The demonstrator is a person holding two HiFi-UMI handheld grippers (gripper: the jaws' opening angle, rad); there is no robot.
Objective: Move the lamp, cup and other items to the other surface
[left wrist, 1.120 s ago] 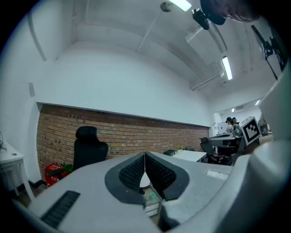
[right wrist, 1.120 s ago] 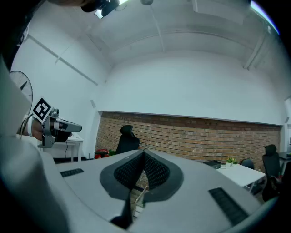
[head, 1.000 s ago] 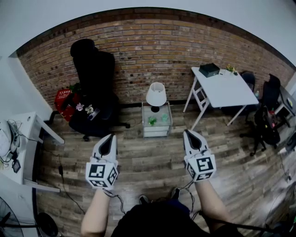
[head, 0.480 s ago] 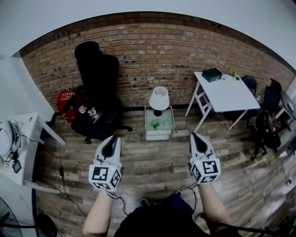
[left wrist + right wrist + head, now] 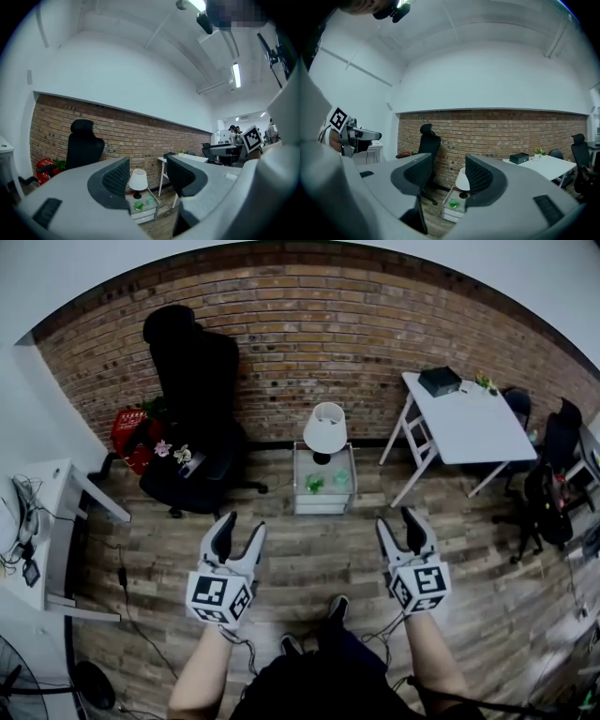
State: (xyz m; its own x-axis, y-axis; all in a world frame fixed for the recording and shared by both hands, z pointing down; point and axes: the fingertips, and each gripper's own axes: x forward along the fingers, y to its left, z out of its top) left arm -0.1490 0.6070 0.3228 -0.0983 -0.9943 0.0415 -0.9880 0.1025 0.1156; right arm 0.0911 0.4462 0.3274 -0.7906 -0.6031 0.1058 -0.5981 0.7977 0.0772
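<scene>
A lamp (image 5: 325, 427) with a white shade stands on a small side table (image 5: 322, 505) against the brick wall. A small green plant (image 5: 314, 484) and a pale green cup (image 5: 339, 480) sit beside it. My left gripper (image 5: 239, 532) and right gripper (image 5: 397, 522) hover over the wood floor, well short of that table. Both sets of jaws are opening with nothing between them. The left gripper view frames the lamp (image 5: 138, 179), plant (image 5: 138, 205) and cup (image 5: 149, 200) between its jaws. In the right gripper view the lamp (image 5: 461, 180) is half hidden behind a jaw, with the plant (image 5: 453, 203) below it.
A white trestle table (image 5: 473, 427) at the right carries a black box (image 5: 439, 381) and a small plant (image 5: 485, 382). A black office chair (image 5: 192, 381) and a red basket (image 5: 129, 437) stand at the left, near a white desk (image 5: 58, 486). Dark chairs (image 5: 553, 479) crowd the far right.
Both grippers' jaws, shut in the earlier frames, now stand apart. The head view has shifted a little, with the side table nearer the middle.
</scene>
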